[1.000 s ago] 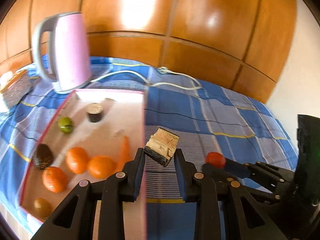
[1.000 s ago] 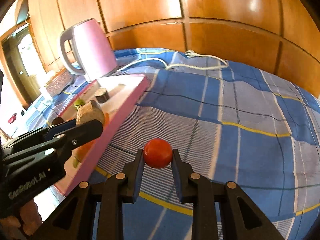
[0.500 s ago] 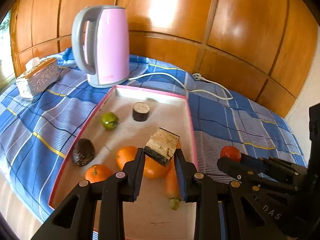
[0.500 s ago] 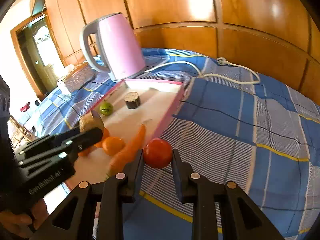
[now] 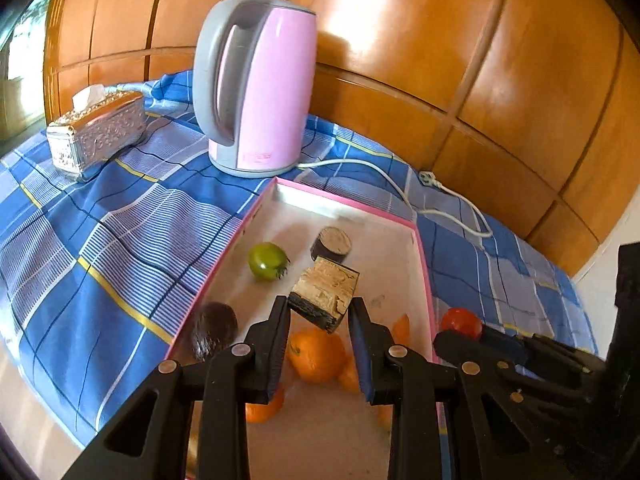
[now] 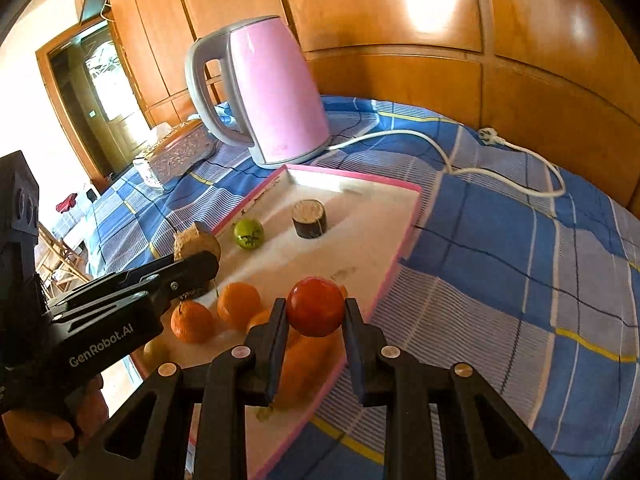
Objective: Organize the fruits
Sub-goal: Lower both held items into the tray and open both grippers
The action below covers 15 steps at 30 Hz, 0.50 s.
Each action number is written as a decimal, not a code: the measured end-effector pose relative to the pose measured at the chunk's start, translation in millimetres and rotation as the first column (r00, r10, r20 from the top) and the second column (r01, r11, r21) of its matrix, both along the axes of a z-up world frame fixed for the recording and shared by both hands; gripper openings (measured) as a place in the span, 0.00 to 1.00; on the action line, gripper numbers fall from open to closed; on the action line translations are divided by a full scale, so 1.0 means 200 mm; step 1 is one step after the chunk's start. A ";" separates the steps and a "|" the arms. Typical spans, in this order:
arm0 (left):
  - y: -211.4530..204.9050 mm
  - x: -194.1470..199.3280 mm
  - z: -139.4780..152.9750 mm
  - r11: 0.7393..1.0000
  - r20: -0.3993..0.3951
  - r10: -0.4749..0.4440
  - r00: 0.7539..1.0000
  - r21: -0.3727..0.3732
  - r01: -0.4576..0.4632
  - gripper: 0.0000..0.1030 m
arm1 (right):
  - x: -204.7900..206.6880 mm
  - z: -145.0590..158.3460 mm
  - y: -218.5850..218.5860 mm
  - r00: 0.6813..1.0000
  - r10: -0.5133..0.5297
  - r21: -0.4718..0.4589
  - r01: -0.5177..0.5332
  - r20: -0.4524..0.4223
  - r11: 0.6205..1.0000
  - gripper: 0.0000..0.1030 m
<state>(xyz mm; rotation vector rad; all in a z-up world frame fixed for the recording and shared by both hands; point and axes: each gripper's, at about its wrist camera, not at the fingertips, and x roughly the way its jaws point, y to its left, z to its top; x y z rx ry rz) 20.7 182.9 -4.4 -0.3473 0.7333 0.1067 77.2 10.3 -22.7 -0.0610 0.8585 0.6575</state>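
Note:
A pink-rimmed tray (image 5: 420, 248) lies on the blue checked cloth. It holds a green tomato (image 5: 267, 261), a dark round stub (image 5: 331, 244), a dark avocado (image 5: 213, 330), several oranges (image 5: 316, 354) and a carrot (image 6: 304, 364). My left gripper (image 5: 320, 316) is shut on a tan chunk with a dark rind (image 5: 324, 296), held in the air over the oranges. My right gripper (image 6: 316, 312) is shut on a red tomato (image 6: 316, 306) above the tray's near right edge (image 6: 400, 256). The right wrist view shows the left gripper (image 6: 196, 264) with its chunk (image 6: 196, 242) over the tray's left side.
A pink kettle (image 5: 260, 80) stands just behind the tray, and its white cord (image 6: 460, 160) trails right to a loose plug. A silver tissue box (image 5: 96, 132) sits at the far left. Wooden panels close off the back. A hand (image 6: 44, 436) holds the left gripper.
Both grippers have moved left from over the bare cloth to over the tray, each still gripping its item. The kettle and tissue box now show nearer and more central.

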 end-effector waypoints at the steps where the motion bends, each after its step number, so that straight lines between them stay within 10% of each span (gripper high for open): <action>1: 0.01 0.01 0.00 1.000 0.001 0.004 1.000 -0.010 -0.004 0.29 | 0.01 0.00 0.01 1.000 0.003 0.000 -0.003 0.000 1.000 0.26; 15: 0.07 0.10 -0.07 1.000 -0.048 0.005 0.999 -0.014 -0.005 0.29 | 0.09 -0.05 0.13 0.999 0.013 -0.027 -0.014 -0.038 1.000 0.26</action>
